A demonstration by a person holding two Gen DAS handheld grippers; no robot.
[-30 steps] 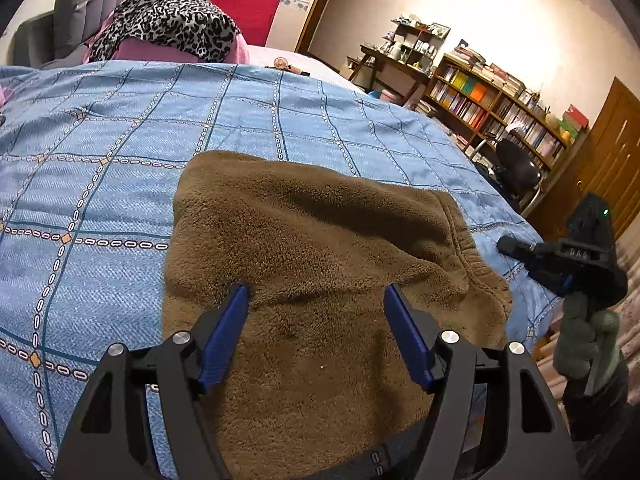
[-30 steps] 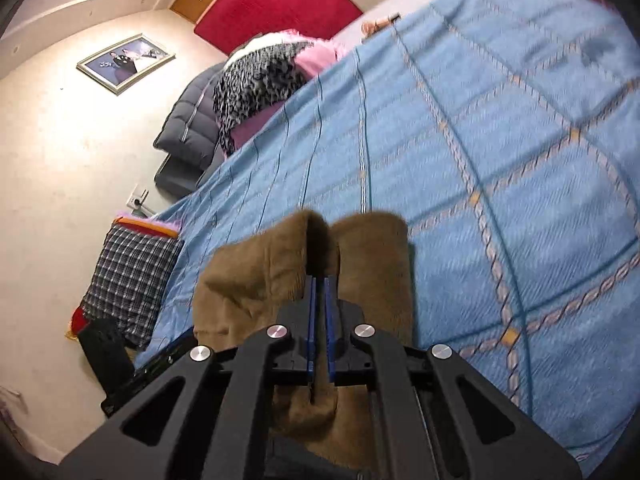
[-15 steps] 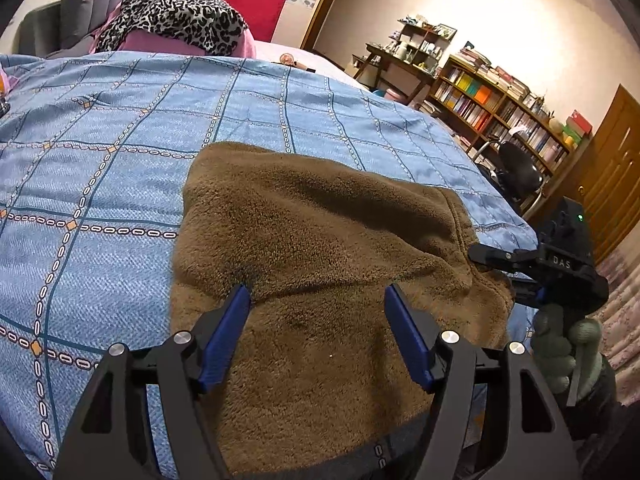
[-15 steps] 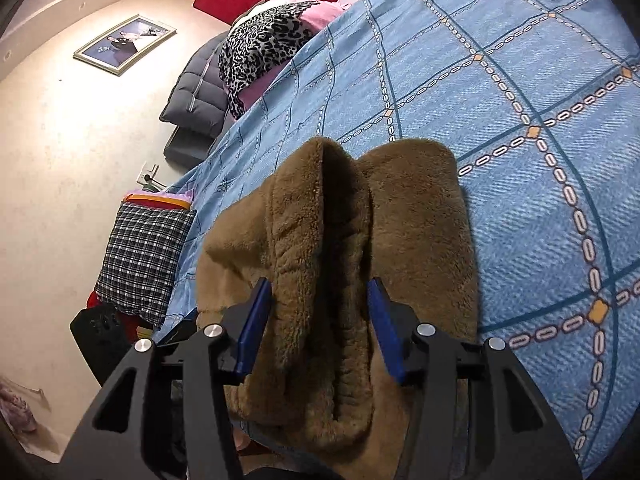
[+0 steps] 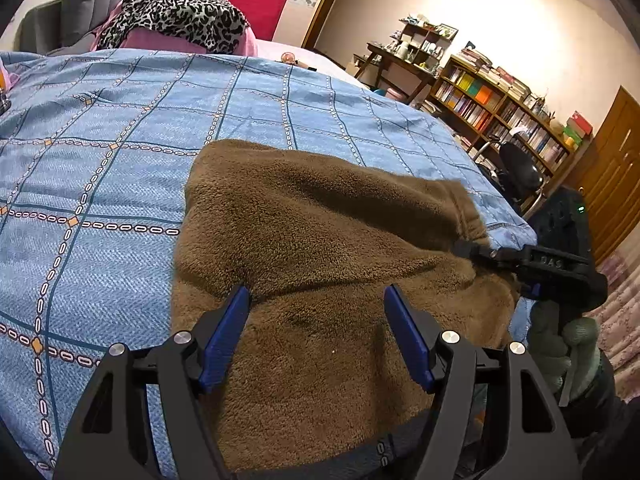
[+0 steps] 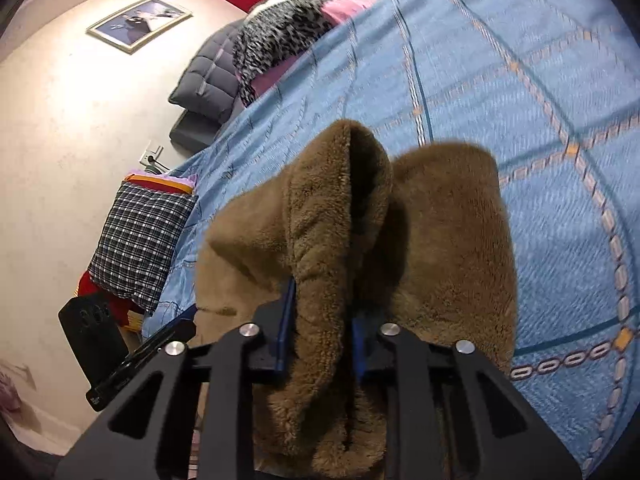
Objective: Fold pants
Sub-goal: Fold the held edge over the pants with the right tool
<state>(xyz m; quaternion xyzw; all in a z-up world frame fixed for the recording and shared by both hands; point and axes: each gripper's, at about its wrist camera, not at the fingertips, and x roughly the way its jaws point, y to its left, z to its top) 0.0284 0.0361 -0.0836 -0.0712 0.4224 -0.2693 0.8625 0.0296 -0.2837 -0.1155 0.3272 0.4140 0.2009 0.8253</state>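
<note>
a pair of brown fleece pants (image 5: 320,248) lay already folded into a thick bundle on a bed covered with a blue checked quilt (image 5: 100,160), near the quilt's near edge. in the left wrist view the bundle filled the middle, reaching from the centre toward 3 o'clock

the left gripper (image 5: 316,336) hovered over the near part of the bundle with its blue pads apart and nothing pressed between them, so it was released. the right gripper (image 6: 322,328), held in a gloved hand (image 5: 560,344) at 3 o'clock in the left view, had a raised ridge of fleece between its pads, and its jaws were closing on that ridge; the fabric bulged up past them toward 12 o'clock, so it appeared to be grasping the pants' edge

the step in hand looked like taking hold of the side edge for a further fold or a tidy. the next move probably called for lifting that gripped edge and carrying it across toward 9 o'clock in the left view, while the left gripper pinned or took its own edge so the layers stayed aligned. thick fleece would likely spring back unless pressed flat

no container lay near the pants. a bookshelf (image 5: 500,104) at 2 o'clock held rows of books, too small to read
</note>
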